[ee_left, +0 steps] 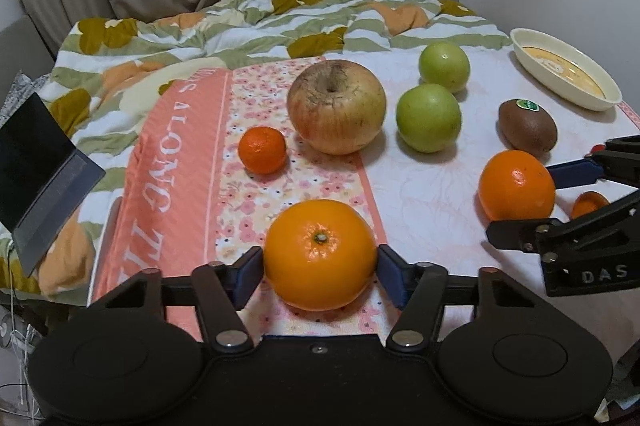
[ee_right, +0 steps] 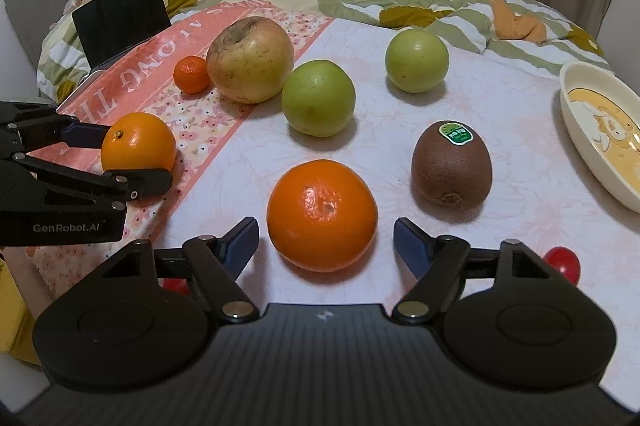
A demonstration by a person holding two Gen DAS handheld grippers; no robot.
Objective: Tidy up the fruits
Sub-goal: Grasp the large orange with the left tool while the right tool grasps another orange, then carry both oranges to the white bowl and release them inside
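Now left tongs (ee_left: 320, 260) pinch orange (ee_left: 320, 254) for sorting; right tongs (ee_right: 324, 238) spread around second orange (ee_right: 322, 214), untouched; bowl (ee_right: 576, 113) far right.

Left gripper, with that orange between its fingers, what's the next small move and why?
Probably lift it slightly. The left gripper has its blue pads touching both sides of the orange, which rests on the cloth. The right gripper is open around another orange.

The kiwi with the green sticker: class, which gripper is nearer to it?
Right. The right gripper sits just in front of the kiwi, bracketing the neighbouring orange. The left gripper is farther away, around another orange.
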